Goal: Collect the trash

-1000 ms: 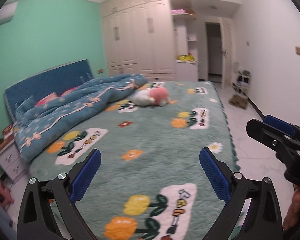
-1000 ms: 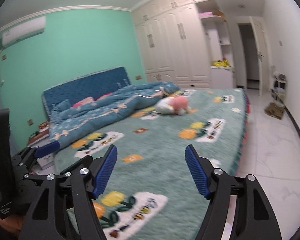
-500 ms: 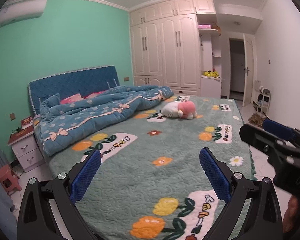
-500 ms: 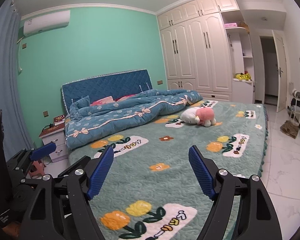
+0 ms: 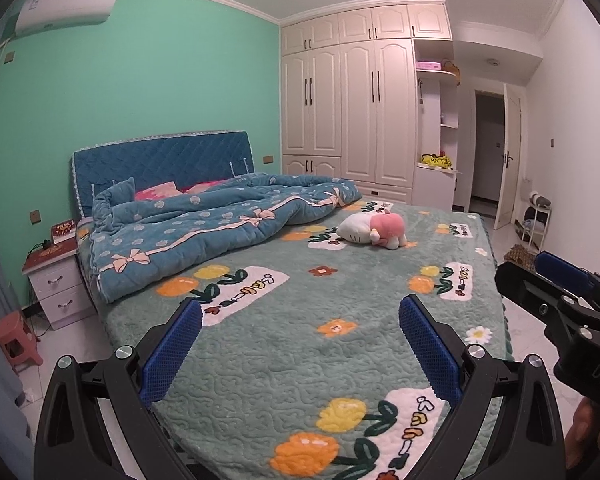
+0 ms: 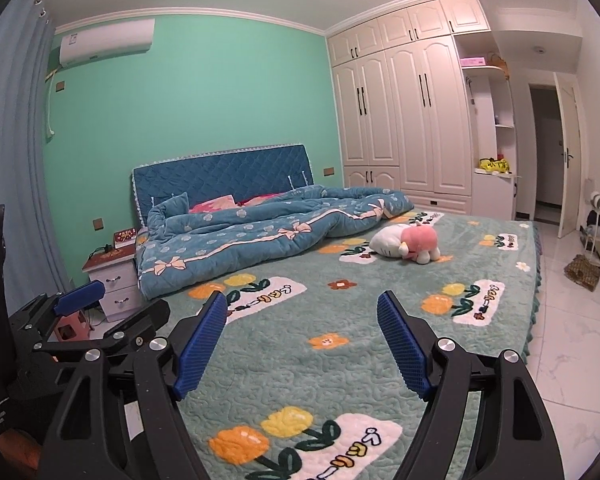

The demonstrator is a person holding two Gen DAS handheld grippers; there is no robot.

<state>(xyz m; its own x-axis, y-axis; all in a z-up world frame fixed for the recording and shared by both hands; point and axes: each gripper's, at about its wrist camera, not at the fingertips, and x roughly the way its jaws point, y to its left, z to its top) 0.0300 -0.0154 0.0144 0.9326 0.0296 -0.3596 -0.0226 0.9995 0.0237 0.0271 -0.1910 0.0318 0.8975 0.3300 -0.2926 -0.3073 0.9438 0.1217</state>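
Facing: bed (image 5: 260, 344) under a green quilted cover with flower patches, seen from its foot end in both views.
Left gripper (image 5: 300, 306): jaws spread wide, blue pads well apart, nothing between them; held above the foot of the bed, not touching the cover.
Right gripper (image 6: 302, 299): jaws likewise wide apart, empty; held beside the left gripper, above the same end of the bed.
Trash: cannot tell its place from either view.
Blue quilt (image 5: 204, 232): bunched along the head end, against the blue headboard (image 5: 160, 160).
Plush toy (image 5: 374, 230): white and pink, lying on its side on the cover, just beside the quilt's edge, well apart from both grippers.
Nightstand (image 5: 58, 284): white, two drawers, left of the bed, with a red box on top.
Stool (image 5: 14, 340): small, pink, on the floor near the nightstand.
Wardrobe (image 5: 356, 100): cream doors, all closed, on the far wall.
Brown item (image 6: 582, 273): on the tiled floor right of the bed, beside a white rack; kind unclear.
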